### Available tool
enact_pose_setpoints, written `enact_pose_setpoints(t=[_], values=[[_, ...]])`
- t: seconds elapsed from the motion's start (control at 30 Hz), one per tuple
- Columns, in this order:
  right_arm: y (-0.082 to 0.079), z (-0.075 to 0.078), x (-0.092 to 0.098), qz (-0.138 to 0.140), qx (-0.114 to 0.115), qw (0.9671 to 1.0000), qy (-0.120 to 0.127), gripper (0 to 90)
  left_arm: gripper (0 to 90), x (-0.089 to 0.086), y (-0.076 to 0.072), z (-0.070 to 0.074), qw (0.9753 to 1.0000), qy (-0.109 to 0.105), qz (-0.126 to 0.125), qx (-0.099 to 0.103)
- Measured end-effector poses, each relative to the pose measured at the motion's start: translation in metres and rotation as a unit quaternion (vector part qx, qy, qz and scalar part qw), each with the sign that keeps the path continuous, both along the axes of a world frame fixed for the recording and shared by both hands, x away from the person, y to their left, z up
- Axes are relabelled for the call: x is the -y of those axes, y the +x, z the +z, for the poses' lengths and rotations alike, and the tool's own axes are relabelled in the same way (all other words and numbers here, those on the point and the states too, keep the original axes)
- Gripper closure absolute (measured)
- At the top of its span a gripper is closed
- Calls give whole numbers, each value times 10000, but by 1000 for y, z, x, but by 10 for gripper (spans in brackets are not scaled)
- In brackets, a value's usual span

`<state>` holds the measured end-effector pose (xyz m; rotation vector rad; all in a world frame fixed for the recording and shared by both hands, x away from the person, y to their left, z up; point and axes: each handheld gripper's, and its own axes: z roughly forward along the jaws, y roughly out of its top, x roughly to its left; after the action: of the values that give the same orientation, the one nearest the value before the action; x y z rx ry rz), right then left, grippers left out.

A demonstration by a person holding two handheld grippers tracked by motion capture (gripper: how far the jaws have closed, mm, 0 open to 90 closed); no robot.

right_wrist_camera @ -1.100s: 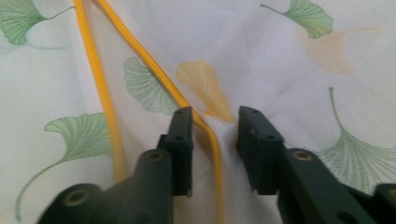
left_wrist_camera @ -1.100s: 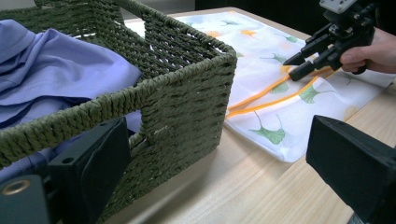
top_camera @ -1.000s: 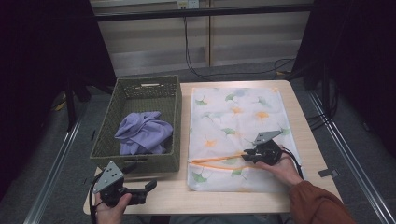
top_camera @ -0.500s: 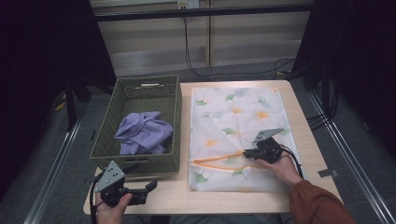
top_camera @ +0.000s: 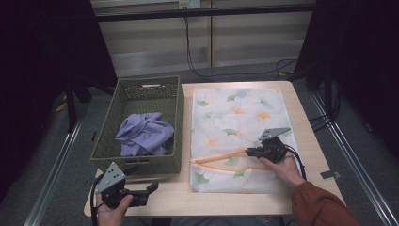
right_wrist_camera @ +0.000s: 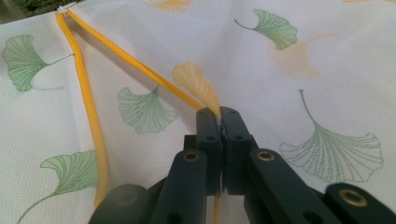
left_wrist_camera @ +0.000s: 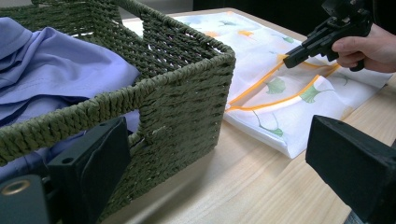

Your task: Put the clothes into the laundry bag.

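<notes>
The left gripper (top_camera: 149,187) is showing a black body topped by a grey three-cornered plate dotted with small holes, and its jaws are appearing as thick, matte black blocks, one carrying a brass-coloured screw. The right gripper (right_wrist_camera: 220,113) is showing slim black jaws with small recessed screws, linked by black arms with brass-ringed pivot pins. A black cable is trailing from it, and it is wearing the same grey plate. The person's right arm is wearing a rust-orange sleeve (top_camera: 317,207).

Overhead view; gripper views close, table-level.
</notes>
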<state>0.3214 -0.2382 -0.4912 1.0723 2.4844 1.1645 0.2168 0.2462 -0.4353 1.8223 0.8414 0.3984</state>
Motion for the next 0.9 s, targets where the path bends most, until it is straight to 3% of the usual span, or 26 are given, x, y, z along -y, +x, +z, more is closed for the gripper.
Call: enact_pose_setpoints(t=[0.4,0.63,0.9], values=[[1,15,7,-126,180,9990,386,884,63,-1,1,-1,10000,-60,59,-54],[3,29,13,-208,300,9962,786,885,62,0,2,-2,9999,-56,77,-61],[5,40,12,-255,472,9943,925,886,62,2,4,-3,9998,61,102,-140]])
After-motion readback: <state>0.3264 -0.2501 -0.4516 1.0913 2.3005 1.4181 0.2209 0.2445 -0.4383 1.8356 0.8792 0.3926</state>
